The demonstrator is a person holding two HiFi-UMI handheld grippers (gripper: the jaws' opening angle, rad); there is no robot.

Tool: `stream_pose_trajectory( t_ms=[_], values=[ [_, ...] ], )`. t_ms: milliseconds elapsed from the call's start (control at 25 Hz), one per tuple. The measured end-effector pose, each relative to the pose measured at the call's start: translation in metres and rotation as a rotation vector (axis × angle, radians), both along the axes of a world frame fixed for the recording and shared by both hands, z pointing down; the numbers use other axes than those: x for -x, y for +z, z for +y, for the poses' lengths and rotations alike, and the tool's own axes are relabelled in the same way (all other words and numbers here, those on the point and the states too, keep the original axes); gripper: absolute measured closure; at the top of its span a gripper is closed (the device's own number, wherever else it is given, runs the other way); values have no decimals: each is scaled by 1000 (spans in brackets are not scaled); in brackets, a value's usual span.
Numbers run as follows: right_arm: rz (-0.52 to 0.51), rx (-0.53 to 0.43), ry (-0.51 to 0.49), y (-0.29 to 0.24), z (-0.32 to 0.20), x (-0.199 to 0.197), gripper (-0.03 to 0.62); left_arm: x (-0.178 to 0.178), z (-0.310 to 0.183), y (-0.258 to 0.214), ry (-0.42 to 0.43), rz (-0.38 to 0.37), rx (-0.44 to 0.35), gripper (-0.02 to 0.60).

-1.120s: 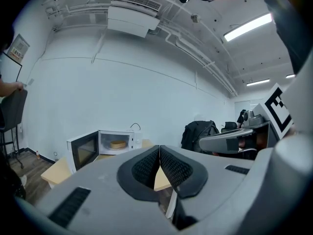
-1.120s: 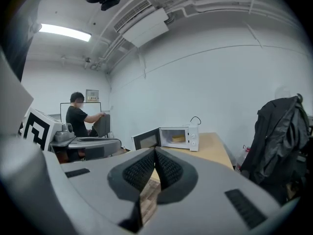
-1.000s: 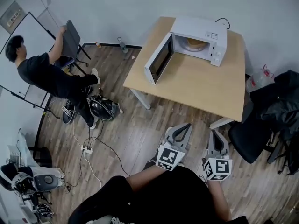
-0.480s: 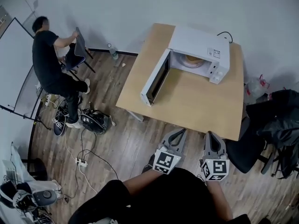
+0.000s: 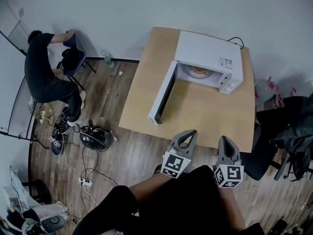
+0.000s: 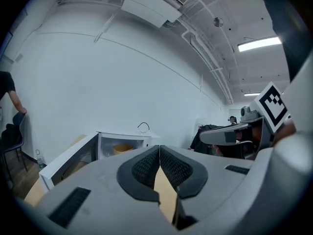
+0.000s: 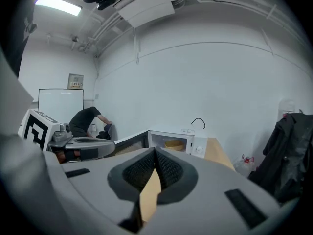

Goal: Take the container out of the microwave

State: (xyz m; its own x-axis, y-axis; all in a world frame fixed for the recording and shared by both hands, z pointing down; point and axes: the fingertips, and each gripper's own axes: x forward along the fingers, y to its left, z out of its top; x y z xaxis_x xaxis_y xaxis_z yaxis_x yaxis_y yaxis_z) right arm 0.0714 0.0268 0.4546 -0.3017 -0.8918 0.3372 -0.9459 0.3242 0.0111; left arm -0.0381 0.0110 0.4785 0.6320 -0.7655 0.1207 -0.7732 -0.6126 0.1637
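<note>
Moved nearer the table (image 5: 195, 106), left tool (image 5: 189, 133) and right tool (image 5: 226, 140) point forward.

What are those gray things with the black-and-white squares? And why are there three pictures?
They are grabbers with two jaws; a person holds one in each hand. The left gripper and the right gripper are both shut and hold nothing. One picture comes from a camera on the person's head, looking down. The other two come from cameras riding on the grippers. On the table stands a white microwave, door open, with a tan container inside.
</note>
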Motion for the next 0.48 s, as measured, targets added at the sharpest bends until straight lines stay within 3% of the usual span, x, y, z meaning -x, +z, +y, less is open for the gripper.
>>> stream_pose_trajectory(
  t_ms=[480],
  values=[
    [-8, 31, 6, 19, -34, 7, 536, 8, -65, 26, -15, -32, 31, 569]
  ],
)
